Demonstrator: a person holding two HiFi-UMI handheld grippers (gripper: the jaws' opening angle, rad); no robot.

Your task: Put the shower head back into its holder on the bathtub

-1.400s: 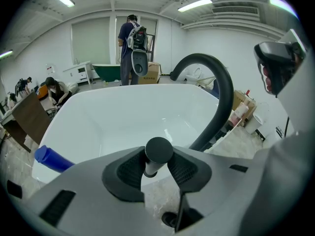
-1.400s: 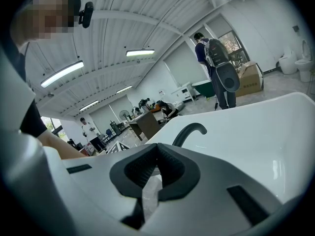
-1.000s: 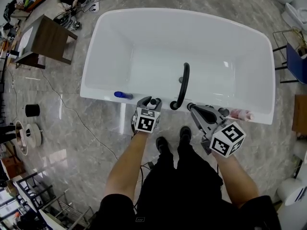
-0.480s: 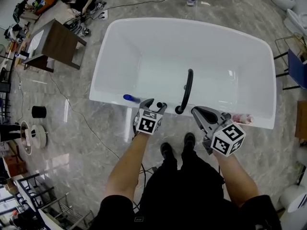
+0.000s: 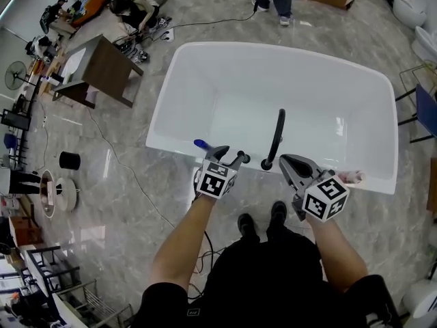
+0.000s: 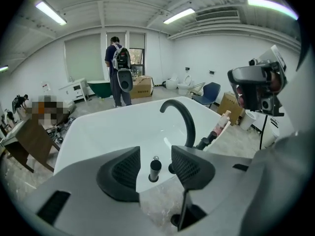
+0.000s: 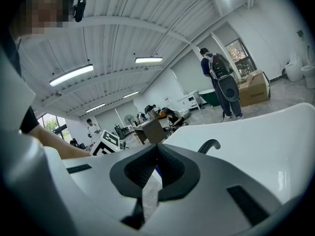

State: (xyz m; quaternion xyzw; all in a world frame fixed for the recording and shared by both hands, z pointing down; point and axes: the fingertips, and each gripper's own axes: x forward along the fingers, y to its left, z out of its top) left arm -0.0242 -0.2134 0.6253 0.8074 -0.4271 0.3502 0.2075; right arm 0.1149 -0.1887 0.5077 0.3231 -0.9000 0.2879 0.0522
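Observation:
The white bathtub (image 5: 171, 145) lies in front of me with a black arched faucet (image 5: 276, 137) on its near rim. In the left gripper view a slim black shower head (image 6: 155, 167) with a chrome tip stands upright in its holder on that rim, left of the faucet (image 6: 183, 121). My left gripper (image 5: 231, 154) hangs above it, open, and its jaws have just been closing with nothing between them. The pads (image 6: 124, 172) are well clear of the shower head. My right gripper (image 5: 292, 162) is shut and empty, right of the faucet base; its pads (image 7: 170, 170) meet.
A blue object (image 5: 201, 144) lies on the near rim at the left, a pink bottle (image 5: 349, 177) at the right. A brown table (image 5: 102, 70) stands left of the tub, a cable (image 5: 130, 176) crosses the floor, and a person (image 6: 118, 70) stands beyond the far side.
My left gripper has let go of the shower head, opened and lifted away from the rim. The right gripper has risen a little. The head view has shifted, so the tub sits lower in the picture.

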